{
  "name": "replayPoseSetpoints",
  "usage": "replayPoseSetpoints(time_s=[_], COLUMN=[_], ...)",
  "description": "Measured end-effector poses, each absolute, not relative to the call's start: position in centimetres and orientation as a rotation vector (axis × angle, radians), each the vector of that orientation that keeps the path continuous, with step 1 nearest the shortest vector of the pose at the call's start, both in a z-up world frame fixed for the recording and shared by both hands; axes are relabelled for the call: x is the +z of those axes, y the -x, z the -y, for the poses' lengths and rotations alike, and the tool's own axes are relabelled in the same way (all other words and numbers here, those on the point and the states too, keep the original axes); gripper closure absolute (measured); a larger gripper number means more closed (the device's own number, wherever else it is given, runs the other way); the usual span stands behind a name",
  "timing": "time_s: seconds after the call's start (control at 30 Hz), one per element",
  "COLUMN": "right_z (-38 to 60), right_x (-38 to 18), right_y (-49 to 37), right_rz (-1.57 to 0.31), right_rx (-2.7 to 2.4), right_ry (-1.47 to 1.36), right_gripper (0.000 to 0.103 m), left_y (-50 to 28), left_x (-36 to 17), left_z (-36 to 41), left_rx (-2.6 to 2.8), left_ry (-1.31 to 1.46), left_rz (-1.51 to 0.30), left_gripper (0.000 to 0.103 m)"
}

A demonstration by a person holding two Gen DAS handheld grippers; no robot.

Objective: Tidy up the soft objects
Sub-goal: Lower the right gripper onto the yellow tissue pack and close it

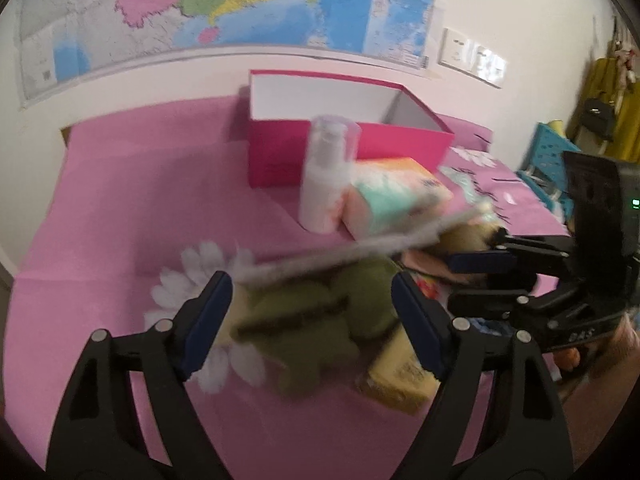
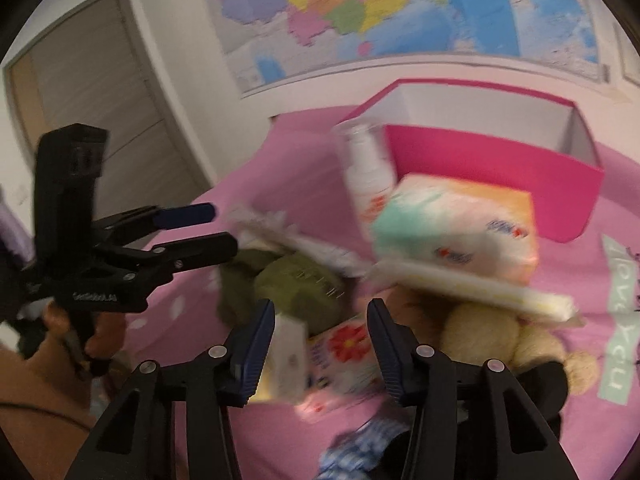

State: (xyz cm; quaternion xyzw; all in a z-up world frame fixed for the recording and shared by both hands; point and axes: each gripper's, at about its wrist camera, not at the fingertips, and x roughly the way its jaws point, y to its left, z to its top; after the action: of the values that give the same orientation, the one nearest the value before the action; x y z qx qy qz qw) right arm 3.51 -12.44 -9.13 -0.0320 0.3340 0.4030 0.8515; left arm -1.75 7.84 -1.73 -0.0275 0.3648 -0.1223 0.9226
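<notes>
Soft things heaped on pink bed sheet (image 1: 120,208) before open pink box (image 1: 348,148): green plush (image 1: 312,312), tan plush (image 2: 488,332), tissue pack (image 1: 400,196), white bottle (image 1: 324,184). Left tongs (image 1: 312,312) spread wide, straddling green plush, pads clear. Right tongs (image 2: 322,344) narrower, around small white packet (image 2: 286,356); contact blurred, cannot tell.

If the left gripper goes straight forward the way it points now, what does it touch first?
Most likely the olive-green plush toy, which lies between and just ahead of the left gripper and its open fingers. The picture is blurred, so depth is uncertain.
</notes>
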Motion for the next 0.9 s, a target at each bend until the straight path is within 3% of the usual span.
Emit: replayPoseSetpoints(time_s=[0.23, 0.3, 0.4, 0.47, 0.5, 0.53, 0.57, 0.63, 0.9], right_z=[10.6, 10.3, 10.4, 10.6, 10.8, 11.0, 11.2, 11.6, 13.5], right_x=[-11.1, -11.4, -11.7, -11.8, -11.8, -11.8, -11.8, -11.6, -8.0], right_y=[-2.9, -3.1, -3.1, -3.1, -3.0, -3.0, -3.0, -2.9, -2.4], right_rz=[-0.789, -0.802, -0.809, -0.809, -0.812, -0.814, -0.816, -0.806, -0.717], right_rx=[0.911, 0.923, 0.946, 0.949, 0.952, 0.954, 0.951, 0.939, 0.935], right_ry=[0.134, 0.124, 0.102, 0.095, 0.084, 0.076, 0.067, 0.046, -0.021], right_gripper=[0.054, 0.069, 0.071, 0.071, 0.072, 0.073, 0.073, 0.074, 0.074], left_y=[4.4, 4.9, 5.1, 4.7, 4.5, 4.2, 4.2, 3.9, 3.8], left_x=[-3.3, -4.2, -6.0, -7.3, -7.8, -8.1, -7.9, -7.5, -2.4], left_z=[-7.1, -6.4, -5.2, -4.2, -3.8, -3.5, -3.4, -3.4, -3.2], left_rx=[-0.408, -0.439, -0.507, -0.522, -0.526, -0.531, -0.535, -0.54, -0.572], left_ry=[0.098, 0.1, 0.121, 0.119, 0.121, 0.131, 0.142, 0.162, 0.108], left_rz=[-0.838, -0.878, -0.956, -1.01, -1.034, -1.044, -1.032, -1.034, -0.913], left_gripper=[0.022, 0.023, 0.026, 0.035, 0.046, 0.048, 0.048, 0.058, 0.058])
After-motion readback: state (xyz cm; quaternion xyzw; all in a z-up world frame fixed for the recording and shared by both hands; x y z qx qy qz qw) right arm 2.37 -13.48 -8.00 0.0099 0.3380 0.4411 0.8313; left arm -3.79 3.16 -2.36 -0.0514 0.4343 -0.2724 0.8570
